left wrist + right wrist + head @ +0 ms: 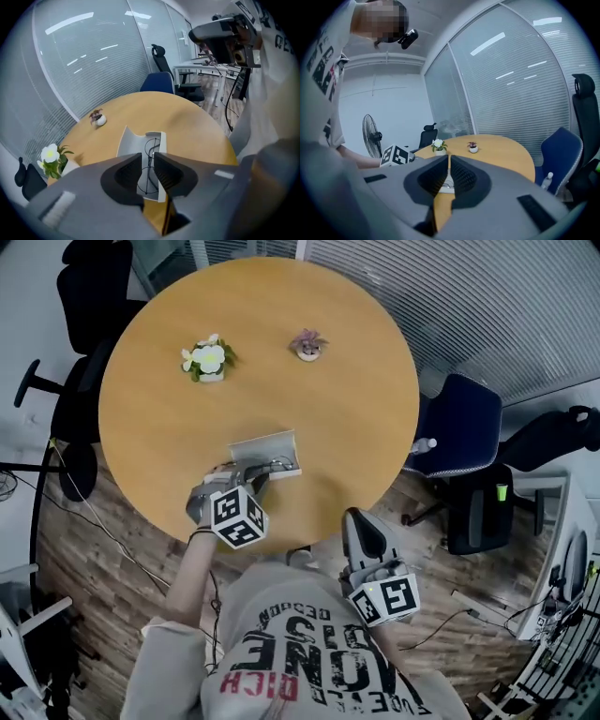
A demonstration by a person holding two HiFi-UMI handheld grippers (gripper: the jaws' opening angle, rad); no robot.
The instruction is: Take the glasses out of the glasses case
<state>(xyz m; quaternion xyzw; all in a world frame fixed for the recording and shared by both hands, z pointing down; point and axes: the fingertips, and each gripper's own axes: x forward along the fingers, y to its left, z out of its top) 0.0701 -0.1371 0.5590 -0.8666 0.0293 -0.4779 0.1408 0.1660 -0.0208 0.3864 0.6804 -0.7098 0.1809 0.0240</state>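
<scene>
Because the glasses (153,145) in the glasses case (131,140) look light and bendable, the bridge should be pinched gently. The left gripper (147,158) is spread over them; the right gripper (449,159) is pressed together.

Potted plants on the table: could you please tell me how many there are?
2: a white-flowered plant in a white pot, far left, and a small purple plant in a white pot to its right. None seems hidden.
</scene>
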